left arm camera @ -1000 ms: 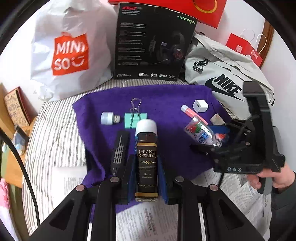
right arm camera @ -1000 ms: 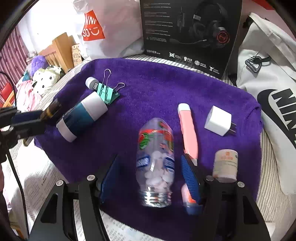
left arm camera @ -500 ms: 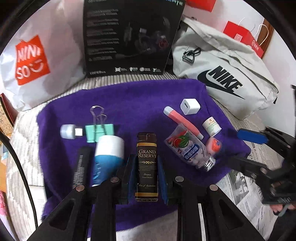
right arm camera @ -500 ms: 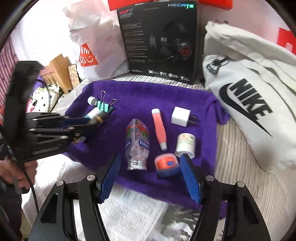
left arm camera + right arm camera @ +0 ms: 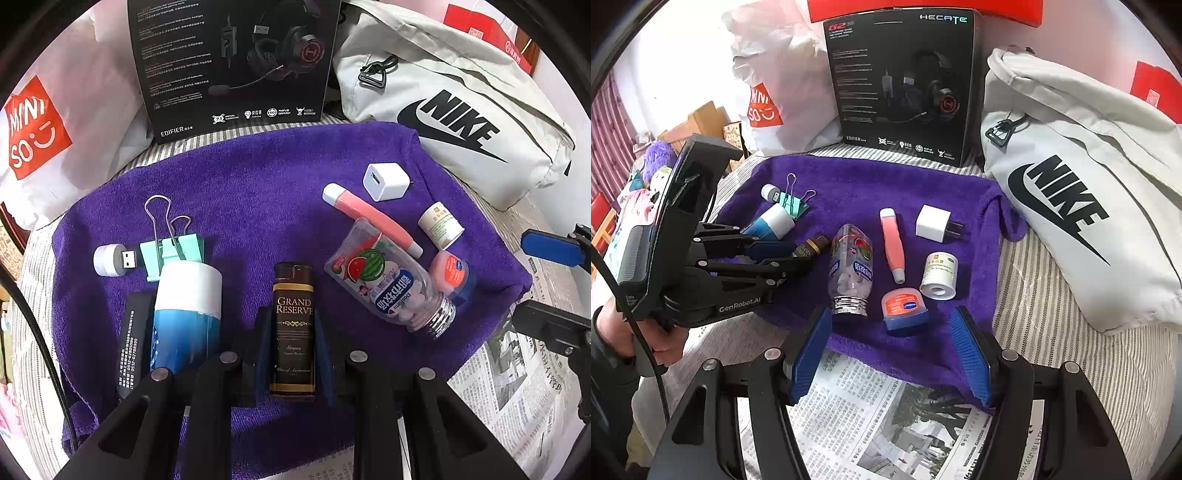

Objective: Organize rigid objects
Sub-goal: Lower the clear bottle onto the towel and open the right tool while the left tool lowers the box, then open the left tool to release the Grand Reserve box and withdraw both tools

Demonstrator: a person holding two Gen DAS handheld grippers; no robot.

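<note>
My left gripper (image 5: 293, 332) is shut on a brown "Grand Reserve" lighter (image 5: 293, 325) and holds it over the purple towel (image 5: 258, 184); the gripper also shows in the right wrist view (image 5: 798, 254). My right gripper (image 5: 892, 350) is open and empty at the towel's near edge, just behind a red balm tin (image 5: 905, 306). On the towel lie a candy bottle (image 5: 851, 266), a pink tube (image 5: 894, 243), a white charger (image 5: 934, 223), a small white jar (image 5: 938, 275), a blue and white bottle (image 5: 186, 310), a green binder clip (image 5: 171, 251), a white USB light (image 5: 110, 259) and a black stick (image 5: 131, 343).
A black headset box (image 5: 905, 85), a white Miniso bag (image 5: 768, 92) and a grey Nike bag (image 5: 1071, 192) stand behind the towel. Newspaper (image 5: 886, 417) covers the striped bed in front. A red bag (image 5: 487, 33) is at the far right.
My left gripper has moved forward and lower over the towel with the lighter. My right gripper has pulled back from the candy bottle to the towel's near edge.
</note>
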